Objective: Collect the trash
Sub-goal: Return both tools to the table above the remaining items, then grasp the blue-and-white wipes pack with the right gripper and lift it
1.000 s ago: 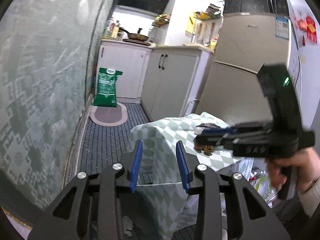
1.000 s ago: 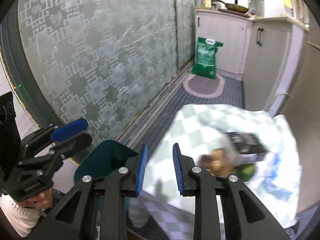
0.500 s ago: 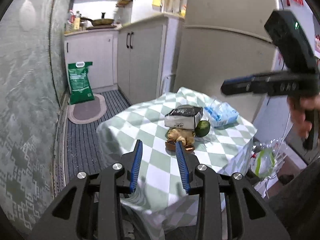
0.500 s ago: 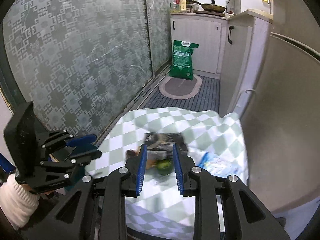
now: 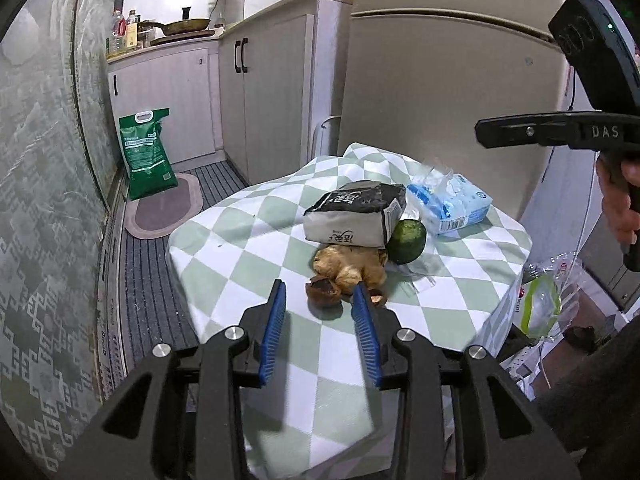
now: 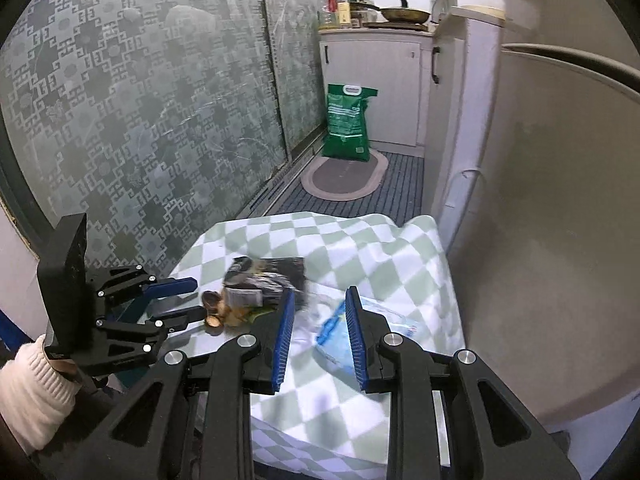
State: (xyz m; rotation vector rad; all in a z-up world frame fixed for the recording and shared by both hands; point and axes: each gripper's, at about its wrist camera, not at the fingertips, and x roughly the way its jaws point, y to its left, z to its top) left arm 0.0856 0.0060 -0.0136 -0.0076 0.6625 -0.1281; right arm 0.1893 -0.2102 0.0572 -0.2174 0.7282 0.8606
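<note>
Checkered tablecloth (image 5: pixel 256 240): brown scraps (image 5: pixel 346 276) just beyond left hand-held gripper (image 5: pixel 320 300), jaws apart, empty.

Home kitchen: fridge (image 5: pixel 440 92), stovetop pan (image 5: pixel 188 25).

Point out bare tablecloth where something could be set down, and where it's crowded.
Free: the near-left stretch of the checked tablecloth, between the left edge and the brown scraps, and the near strip under the left gripper. Crowded: the far-right half, where the black-and-white packet, green fruit and blue tissue pack cluster with the scraps.
</note>
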